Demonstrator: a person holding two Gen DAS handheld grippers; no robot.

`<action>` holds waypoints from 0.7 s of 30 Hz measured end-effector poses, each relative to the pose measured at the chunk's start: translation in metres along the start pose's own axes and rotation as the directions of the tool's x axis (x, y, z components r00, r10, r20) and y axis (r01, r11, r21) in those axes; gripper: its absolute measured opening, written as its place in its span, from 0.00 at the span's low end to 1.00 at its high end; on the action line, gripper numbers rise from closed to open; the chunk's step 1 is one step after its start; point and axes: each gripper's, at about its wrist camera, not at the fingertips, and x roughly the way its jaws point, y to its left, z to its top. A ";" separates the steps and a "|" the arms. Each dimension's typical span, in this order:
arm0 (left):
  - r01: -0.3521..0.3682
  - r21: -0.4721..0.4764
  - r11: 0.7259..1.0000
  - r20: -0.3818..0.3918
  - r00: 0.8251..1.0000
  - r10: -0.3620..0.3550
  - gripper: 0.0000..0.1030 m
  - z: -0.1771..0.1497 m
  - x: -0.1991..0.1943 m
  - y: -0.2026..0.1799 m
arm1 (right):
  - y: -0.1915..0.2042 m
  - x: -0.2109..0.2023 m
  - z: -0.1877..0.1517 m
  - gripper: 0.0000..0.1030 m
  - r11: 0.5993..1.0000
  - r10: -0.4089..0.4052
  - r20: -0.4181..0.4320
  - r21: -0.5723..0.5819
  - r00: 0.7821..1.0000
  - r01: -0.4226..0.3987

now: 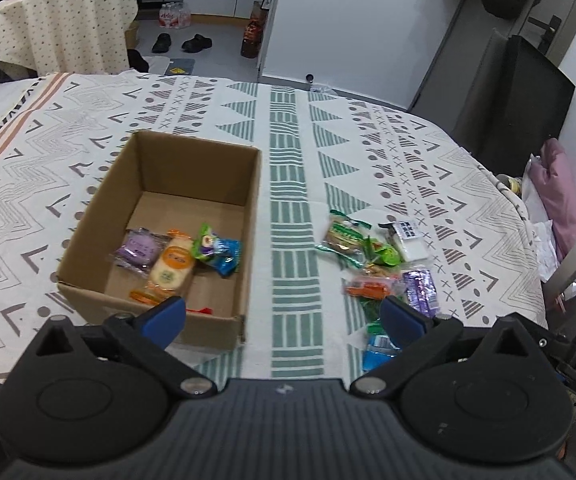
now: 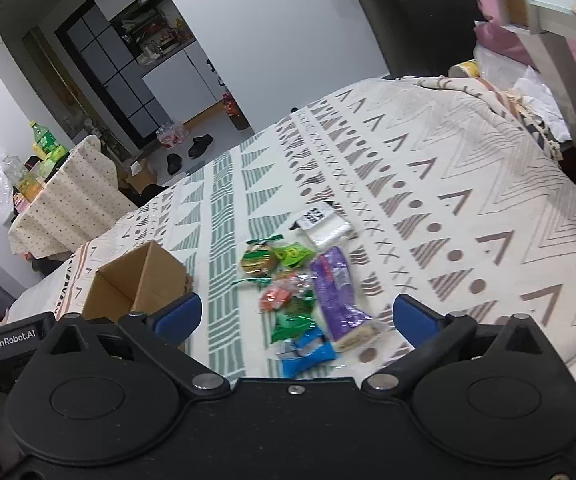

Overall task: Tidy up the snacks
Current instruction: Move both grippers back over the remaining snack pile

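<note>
- Left wrist view: my left gripper (image 1: pixel 284 320) stands wide open with nothing between its blue pads (image 1: pixel 168 318). The cardboard box (image 1: pixel 224 322) sits at about 10 o'clock from it on the patterned cloth (image 1: pixel 284 152), holding a purple packet (image 1: pixel 138 249), an orange-and-cream one (image 1: pixel 172 266) and a green-blue one (image 1: pixel 218 250). A loose heap of snacks (image 1: pixel 371 264) lies at 1 o'clock, apart from the box.
- Right wrist view: my right gripper (image 2: pixel 293 318) is also spread wide and empty. The snack heap (image 2: pixel 307 292) lies at 12 o'clock, a long purple packet (image 2: pixel 333 292) among them, a blue one (image 2: pixel 307 354) nearest. The box (image 2: pixel 160 276) stands at 10 o'clock.
</note>
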 end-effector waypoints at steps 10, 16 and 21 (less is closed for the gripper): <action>0.016 0.014 1.000 -0.012 1.000 -0.016 1.00 -0.010 0.009 -0.027 | -0.034 -0.005 0.001 1.00 0.999 -0.038 0.009 0.005 0.999 0.038; 0.007 0.012 1.000 -0.014 1.000 -0.007 1.00 -0.012 0.016 -0.039 | -0.050 -0.003 0.000 1.00 0.999 -0.035 0.000 0.009 0.999 0.035; -0.005 -0.002 1.000 -0.028 1.000 0.005 1.00 -0.012 0.021 -0.048 | -0.057 0.007 -0.004 1.00 0.999 0.003 -0.017 0.039 1.000 -0.002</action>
